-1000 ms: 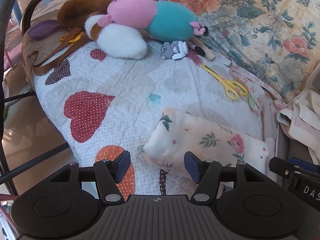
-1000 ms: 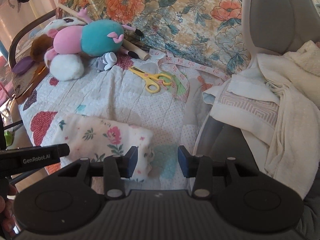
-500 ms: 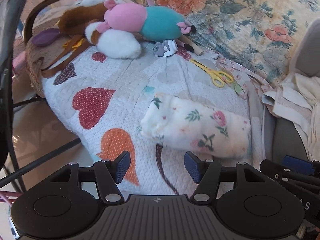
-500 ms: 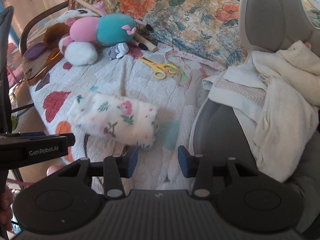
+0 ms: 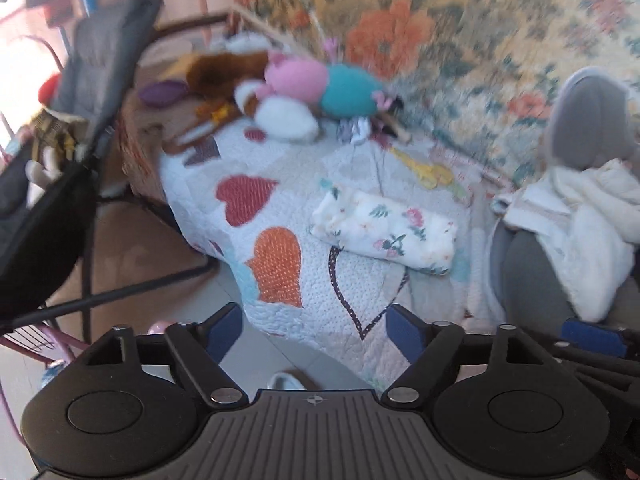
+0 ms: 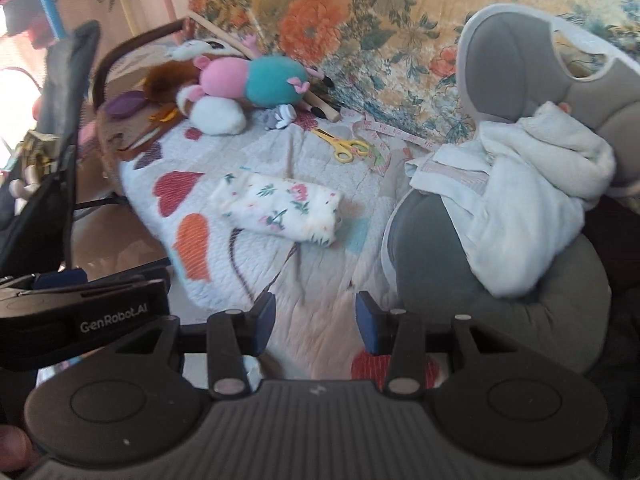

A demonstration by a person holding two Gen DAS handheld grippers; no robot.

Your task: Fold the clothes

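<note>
A folded white floral garment (image 5: 384,236) lies on the heart-patterned quilt (image 5: 280,184); it also shows in the right wrist view (image 6: 280,210) on the quilt (image 6: 256,264). My left gripper (image 5: 314,332) is open and empty, well back from the garment, over the quilt's front edge. My right gripper (image 6: 316,318) is open and empty, also back from the garment. A heap of cream clothes (image 6: 516,196) lies on a grey cushion seat (image 6: 500,292) to the right.
Plush toys (image 6: 240,88) lie at the quilt's far end. Yellow scissors (image 6: 346,146) and a measuring tape (image 6: 384,140) lie behind the garment. A floral bedspread (image 6: 380,20) rises at the back. A dark chair (image 5: 52,208) stands at the left, floor below it.
Both grippers have pulled back and up from the folded garment, which now looks smaller and farther away. Both stay open. The left wrist view is blurred from motion.
</note>
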